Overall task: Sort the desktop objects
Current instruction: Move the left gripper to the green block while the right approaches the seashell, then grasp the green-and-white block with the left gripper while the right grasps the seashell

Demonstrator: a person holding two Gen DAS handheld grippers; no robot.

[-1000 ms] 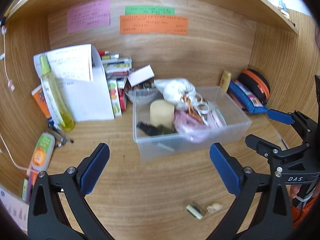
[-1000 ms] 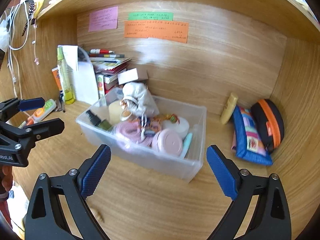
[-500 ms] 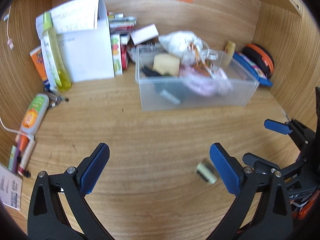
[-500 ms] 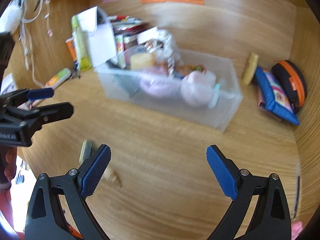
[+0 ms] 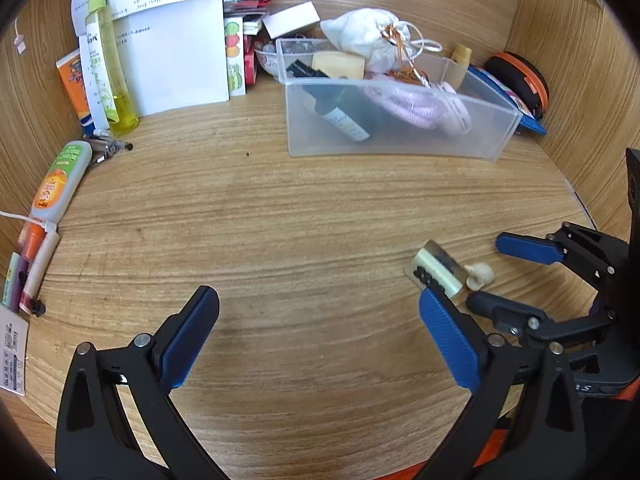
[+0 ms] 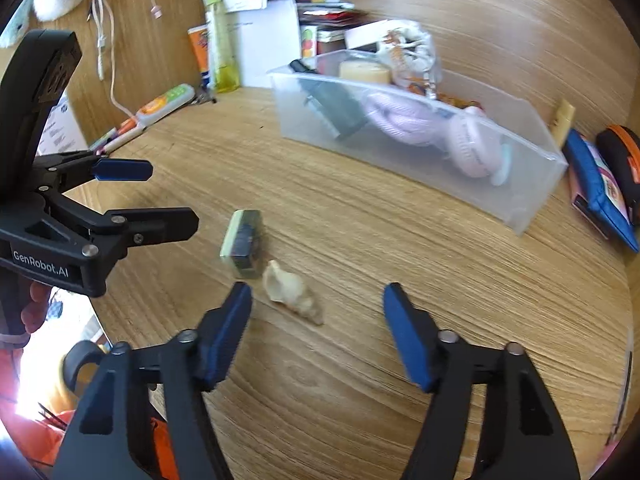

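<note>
A small pale seashell (image 6: 292, 290) and a pale green block with a dark face (image 6: 242, 243) lie on the wooden desk. My right gripper (image 6: 318, 334) is open, low over the desk, with the shell just ahead between its fingers. Both objects show in the left wrist view, the shell (image 5: 480, 275) and the block (image 5: 437, 269), by the right gripper (image 5: 490, 272). My left gripper (image 5: 318, 336) is open and empty, left of the block. A clear plastic bin (image 5: 400, 136) holds a white pouch, a pink item and a bottle.
A yellow bottle (image 5: 108, 76), white paper stand (image 5: 176, 64), tubes and pens (image 5: 60, 180) line the left wall. A blue pouch (image 6: 600, 188) and a black-orange case (image 6: 624, 156) lie at the right. Wooden walls enclose the desk.
Both grippers have pulled back from the bin and tilted down toward the desk. The right gripper has come close over the shell and block, which now show large in its view.
</note>
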